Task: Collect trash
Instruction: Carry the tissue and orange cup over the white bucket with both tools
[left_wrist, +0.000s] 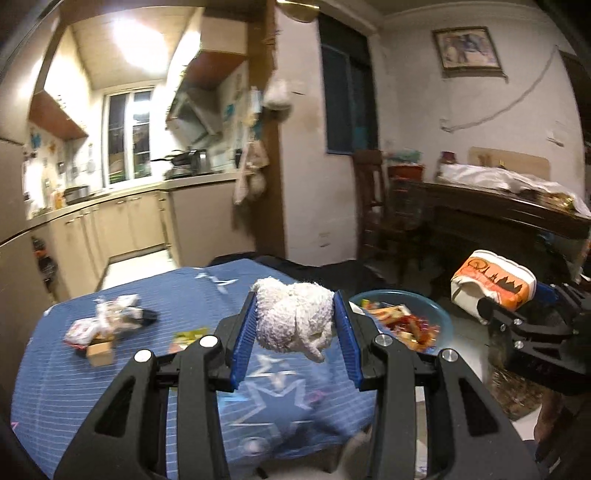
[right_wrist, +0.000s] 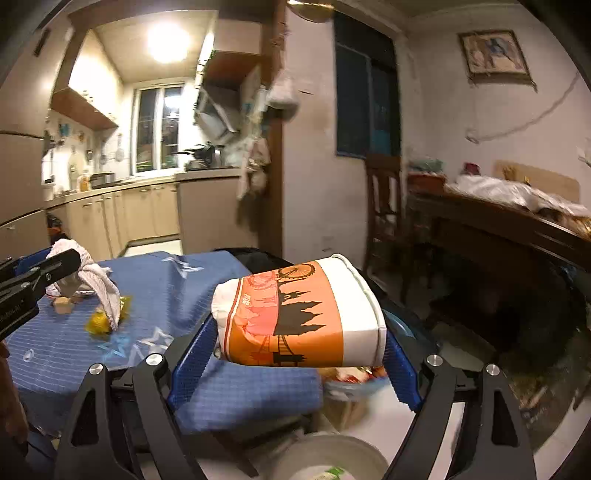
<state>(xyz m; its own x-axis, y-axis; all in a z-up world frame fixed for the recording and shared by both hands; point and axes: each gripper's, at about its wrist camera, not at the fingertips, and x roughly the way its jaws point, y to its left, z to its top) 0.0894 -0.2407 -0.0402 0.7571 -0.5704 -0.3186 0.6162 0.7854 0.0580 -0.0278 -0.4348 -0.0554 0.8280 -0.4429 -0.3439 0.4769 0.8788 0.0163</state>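
My left gripper (left_wrist: 295, 314) is shut on a bunched white cloth (left_wrist: 291, 317), held above the blue-covered table (left_wrist: 110, 387). Seen from the right wrist, the same cloth (right_wrist: 96, 280) hangs from that gripper at the far left. My right gripper (right_wrist: 299, 339) is shut on a crushed white and orange paper cup (right_wrist: 295, 314) lying on its side between the blue pads; the cup (left_wrist: 491, 284) also shows at the right of the left wrist view. Wrappers and a small box (left_wrist: 107, 325) lie on the table's left part. A blue bowl (left_wrist: 443, 317) holds several colourful wrappers.
A yellow wrapper (left_wrist: 188, 338) lies near the table's middle. Kitchen counters (left_wrist: 122, 206) stand behind on the left. A dark wooden chair (left_wrist: 373, 206) and a cluttered dark table (left_wrist: 509, 214) stand at the right wall. A pale round container (right_wrist: 332, 461) is below the right gripper.
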